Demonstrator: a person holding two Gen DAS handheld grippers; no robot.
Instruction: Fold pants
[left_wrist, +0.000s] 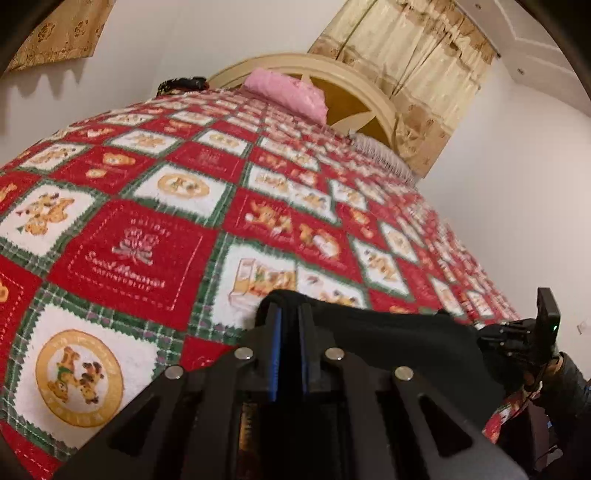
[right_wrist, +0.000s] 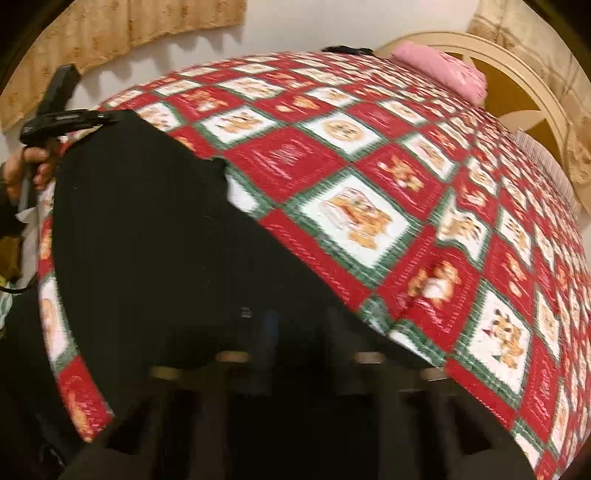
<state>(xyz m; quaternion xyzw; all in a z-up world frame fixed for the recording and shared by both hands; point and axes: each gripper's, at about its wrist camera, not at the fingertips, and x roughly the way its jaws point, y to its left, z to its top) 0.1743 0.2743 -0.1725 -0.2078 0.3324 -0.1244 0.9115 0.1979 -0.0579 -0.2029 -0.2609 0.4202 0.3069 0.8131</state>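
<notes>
Pants (right_wrist: 155, 236), black and single, lie at the near edge of the bed (left_wrist: 122, 236), spread over a red, green and white patchwork quilt. Both grippers have an edge of the dark cloth, which in my judgement is the pairing needed to lift one end and carry it over the rest in a fold.

The left gripper (left_wrist: 290, 314) has its jaws drawn nearly together, with a ridge of the black fabric pinched between the blue-lined fingers (left_wrist: 276, 332); the cloth bunches up over the fingertips and runs off to the right toward the other tool. The right gripper (right_wrist: 295, 325) is dark and blurred in its own view, with its fingers buried under the black cloth; it reads as closed, and since the fabric drapes right over its tips, I judge that it is gripping the pants as well. Seen from the left wrist, it sits well to the right at the bed's edge, held in a gloved hand.

A hand (right_wrist: 35, 162) holds the left tool at the far left corner of the garment, so the two grips sit apart along one edge, keeping it taut.

Counted: one pair of pants, two grippers, one pink pillow (left_wrist: 286, 92) far off by the cream headboard (left_wrist: 354, 85).
</notes>
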